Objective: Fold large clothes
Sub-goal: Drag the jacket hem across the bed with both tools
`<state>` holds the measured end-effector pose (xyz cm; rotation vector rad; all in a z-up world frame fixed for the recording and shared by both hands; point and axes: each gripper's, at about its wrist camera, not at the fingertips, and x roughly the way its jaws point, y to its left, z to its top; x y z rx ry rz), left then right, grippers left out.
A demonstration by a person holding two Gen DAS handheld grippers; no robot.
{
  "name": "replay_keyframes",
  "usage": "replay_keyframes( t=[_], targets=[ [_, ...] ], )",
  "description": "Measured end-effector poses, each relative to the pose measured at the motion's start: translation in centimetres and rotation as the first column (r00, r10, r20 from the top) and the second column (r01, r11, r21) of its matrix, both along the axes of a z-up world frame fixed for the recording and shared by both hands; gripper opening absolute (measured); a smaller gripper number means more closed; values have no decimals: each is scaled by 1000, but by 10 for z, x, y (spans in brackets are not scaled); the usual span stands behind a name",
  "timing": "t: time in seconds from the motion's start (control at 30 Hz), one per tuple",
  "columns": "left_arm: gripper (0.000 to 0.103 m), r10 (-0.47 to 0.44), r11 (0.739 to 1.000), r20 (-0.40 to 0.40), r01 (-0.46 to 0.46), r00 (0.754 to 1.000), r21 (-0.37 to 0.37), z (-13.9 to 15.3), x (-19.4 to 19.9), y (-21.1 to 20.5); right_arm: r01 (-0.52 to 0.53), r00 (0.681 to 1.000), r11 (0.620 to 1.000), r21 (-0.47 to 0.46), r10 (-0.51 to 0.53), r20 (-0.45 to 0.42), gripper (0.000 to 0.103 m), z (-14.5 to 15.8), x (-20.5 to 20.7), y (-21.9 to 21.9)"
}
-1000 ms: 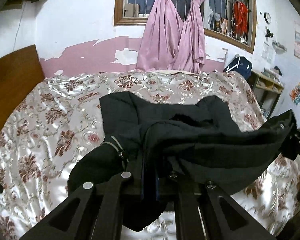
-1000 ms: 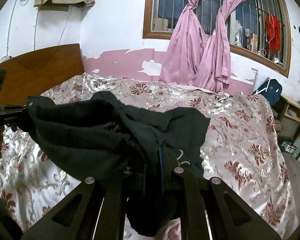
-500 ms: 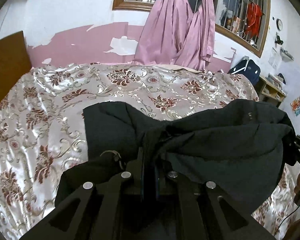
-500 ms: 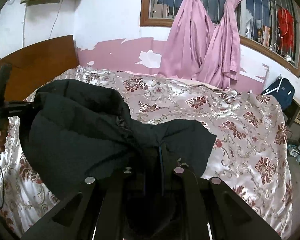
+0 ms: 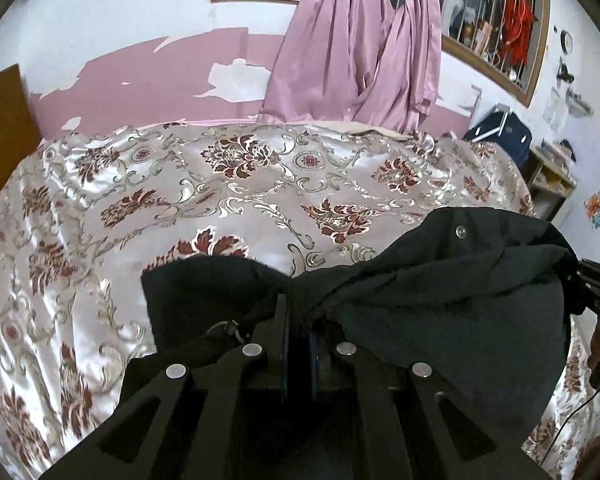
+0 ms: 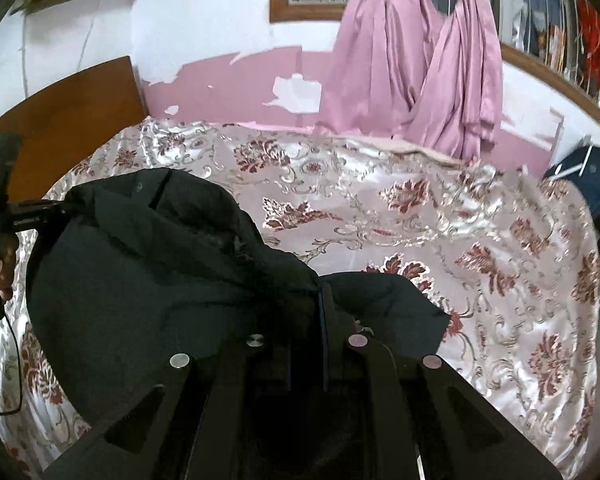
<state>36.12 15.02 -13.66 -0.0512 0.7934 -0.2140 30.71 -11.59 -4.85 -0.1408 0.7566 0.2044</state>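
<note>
A large black garment [image 5: 452, 312] hangs stretched between my two grippers above the bed [image 5: 260, 184]. My left gripper [image 5: 298, 316] is shut on one bunched edge of it. My right gripper [image 6: 322, 304] is shut on another edge of the black garment [image 6: 148, 272]. The right gripper shows at the right edge of the left wrist view [image 5: 596, 292]. The left gripper shows at the left edge of the right wrist view [image 6: 24, 218], with cloth pinched in it. The garment sags between them, and its lower part is hidden behind my fingers.
The bed has a shiny floral cover [image 6: 480, 232] and a wooden headboard [image 6: 68, 116] on the left. Pink curtains [image 5: 356, 52] hang at the barred window behind. A dark blue bag [image 5: 504, 132] and a shelf [image 5: 552, 176] stand to the right of the bed.
Both grippers have lifted the garment up and toward the near side. Much more bare bed cover now shows beyond it. Both stay shut on the cloth.
</note>
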Motion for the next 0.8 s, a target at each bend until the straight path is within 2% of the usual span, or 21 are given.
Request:
replay_keyframes(
  t=[0.17,0.33,0.5,0.57,0.67,0.73,0.8],
  targets=[
    [7,-1,999,-49,2,999,36,-11,40,-8,22,998,1000,3,-21,-65,9,-23,43,-8],
    [9,40,999,-156,-35,987,36,-47,73,-8,27,989,1000,-3,-27,-147,9,-51,82,-8],
    [17,59,998,-162,-58,985,11,-57,85,-3,55,980,998,-1,-54,-189,11,-79,102,-7],
    [18,50,999,-161,-49,986,7,-57,86,0,61,980,998,4,-59,-190,15,-82,106,-10],
    [24,44,998,-153,-37,987,49,-55,85,-1,58,980,998,1,-57,-188,23,-81,111,-14],
    [37,51,995,-139,-38,989,97,-52,84,-2,67,980,998,-6,-67,-186,39,-79,112,-19],
    [42,48,991,-123,-32,991,129,-47,82,-4,77,982,997,-22,-80,-169,48,-75,112,-26]
  ],
)
